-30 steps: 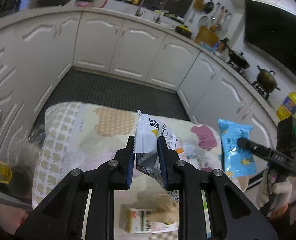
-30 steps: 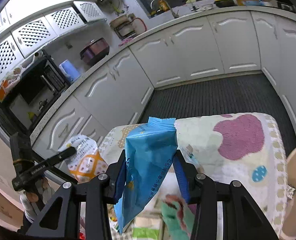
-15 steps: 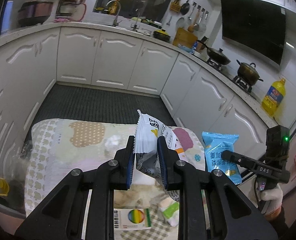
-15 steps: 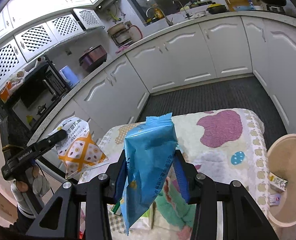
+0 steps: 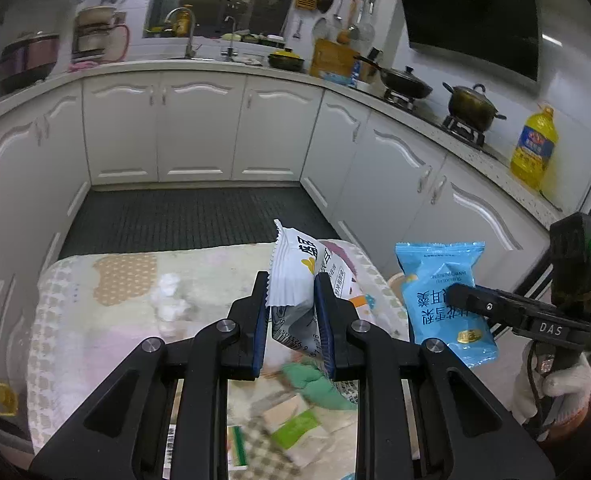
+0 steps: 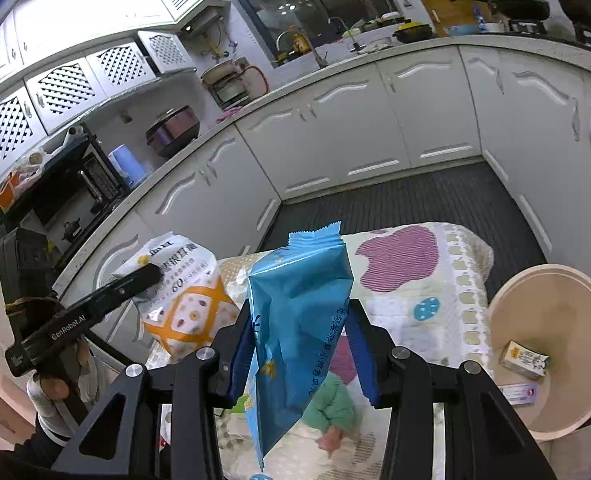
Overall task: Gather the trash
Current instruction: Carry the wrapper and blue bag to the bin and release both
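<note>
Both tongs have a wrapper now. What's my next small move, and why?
Probably carry the right tongs right, over the beige bin. They are shut on the blue wrapper, and the bin sits open beside the table with trash already inside.

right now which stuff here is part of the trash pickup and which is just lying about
Part of the job:
- white snack wrapper, clamped in the left gripper
- blue snack packet, clamped in the right gripper
- beige bin, some litter already inside

Just lying about:
- oil bottle
- pots on the stove
- patterned table cover
</note>
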